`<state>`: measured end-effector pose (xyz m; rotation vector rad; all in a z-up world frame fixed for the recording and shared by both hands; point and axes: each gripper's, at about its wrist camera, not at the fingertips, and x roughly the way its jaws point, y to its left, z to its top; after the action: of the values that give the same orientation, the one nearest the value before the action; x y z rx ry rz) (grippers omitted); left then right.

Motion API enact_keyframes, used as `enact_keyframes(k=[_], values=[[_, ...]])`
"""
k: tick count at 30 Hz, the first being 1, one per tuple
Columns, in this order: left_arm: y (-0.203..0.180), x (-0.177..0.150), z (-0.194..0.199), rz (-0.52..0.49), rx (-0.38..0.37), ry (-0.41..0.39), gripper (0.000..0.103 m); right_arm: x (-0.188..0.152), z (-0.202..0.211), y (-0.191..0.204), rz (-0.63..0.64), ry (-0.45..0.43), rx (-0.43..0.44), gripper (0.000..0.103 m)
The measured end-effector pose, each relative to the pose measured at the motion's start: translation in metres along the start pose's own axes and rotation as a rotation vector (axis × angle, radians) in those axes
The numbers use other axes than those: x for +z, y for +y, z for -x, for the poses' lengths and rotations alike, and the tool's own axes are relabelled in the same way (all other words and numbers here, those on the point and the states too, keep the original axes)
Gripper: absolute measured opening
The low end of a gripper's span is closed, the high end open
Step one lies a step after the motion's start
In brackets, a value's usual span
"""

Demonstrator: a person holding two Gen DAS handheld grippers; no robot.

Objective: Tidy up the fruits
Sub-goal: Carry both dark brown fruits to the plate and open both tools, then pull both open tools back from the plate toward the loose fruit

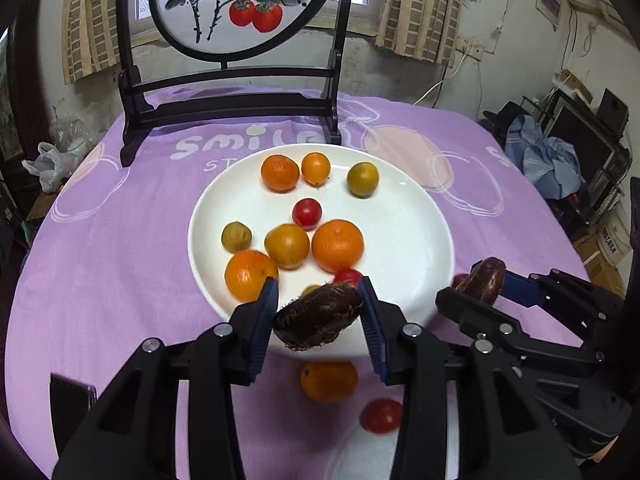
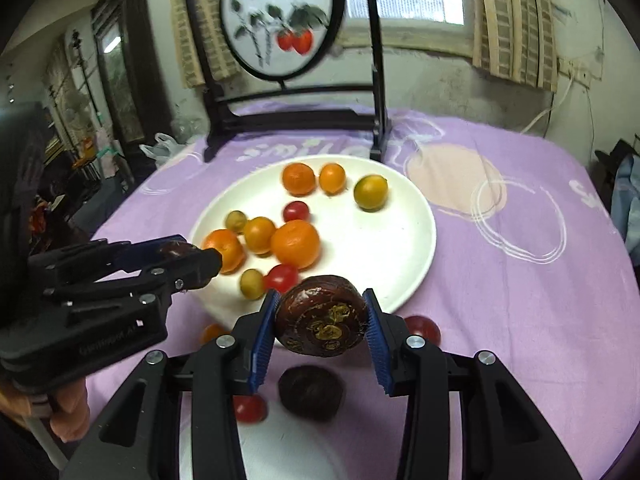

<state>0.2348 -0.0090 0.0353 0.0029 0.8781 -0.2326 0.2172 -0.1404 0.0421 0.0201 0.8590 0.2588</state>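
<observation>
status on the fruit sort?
Done: about ten oranges and tomatoes sit on the white plate. In hand: left gripper and right gripper each hold a dark brown fruit. Left: an orange, a tomato and another dark fruit on the cloth.

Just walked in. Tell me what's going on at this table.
A person is sorting fruit with a gripper in each hand. The left gripper holds a dark water chestnut at the near rim of a white plate; the right gripper holds another chestnut beside it. Oranges and cherry tomatoes already lie on the plate. A few fruits still sit on the purple cloth.
</observation>
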Motion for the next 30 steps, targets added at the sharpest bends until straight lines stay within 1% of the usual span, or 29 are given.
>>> enact_keyframes(k=[3, 7, 11, 12, 14, 15, 16, 18, 20, 22, 24, 27, 30], values=[[0.003, 0.009, -0.020, 0.017, 0.036, 0.029, 0.040, 0.004, -0.018, -0.002, 0.003, 0.022, -0.032, 0.043], [0.009, 0.014, -0.035, 0.043, 0.043, 0.039, 0.040, 0.003, -0.031, -0.006, -0.006, 0.030, -0.033, 0.043], [0.013, 0.018, -0.050, 0.050, 0.061, 0.057, 0.040, 0.004, -0.045, -0.008, -0.015, 0.059, -0.048, 0.043], [0.012, 0.018, -0.050, 0.046, 0.066, 0.048, 0.040, 0.005, -0.047, -0.008, -0.016, 0.063, -0.056, 0.046], [0.012, 0.019, -0.052, 0.047, 0.067, 0.048, 0.041, 0.007, -0.050, -0.009, -0.024, 0.069, -0.041, 0.052], [0.013, 0.019, -0.052, 0.058, 0.058, 0.050, 0.041, 0.007, -0.050, -0.010, -0.030, 0.067, -0.042, 0.052], [0.014, 0.019, -0.052, 0.070, 0.051, 0.048, 0.042, 0.007, -0.049, -0.011, -0.036, 0.066, -0.043, 0.052], [0.017, 0.019, -0.047, 0.090, 0.032, 0.036, 0.059, 0.005, -0.045, -0.014, -0.052, 0.062, -0.027, 0.052], [0.017, 0.018, -0.036, 0.083, 0.013, 0.005, 0.063, 0.000, -0.036, -0.017, -0.069, 0.049, 0.009, 0.052], [0.016, 0.016, -0.024, 0.069, -0.005, -0.015, 0.066, -0.006, -0.025, -0.019, -0.083, 0.043, 0.039, 0.055], [0.017, 0.011, -0.011, 0.075, -0.008, -0.036, 0.074, -0.014, -0.014, -0.021, -0.100, 0.041, 0.068, 0.056], [0.018, 0.001, 0.003, 0.097, -0.027, -0.054, 0.075, -0.023, 0.001, -0.022, -0.102, 0.033, 0.088, 0.056], [0.019, -0.014, 0.011, 0.117, -0.025, -0.041, 0.075, -0.032, 0.013, -0.022, -0.095, 0.024, 0.085, 0.056]])
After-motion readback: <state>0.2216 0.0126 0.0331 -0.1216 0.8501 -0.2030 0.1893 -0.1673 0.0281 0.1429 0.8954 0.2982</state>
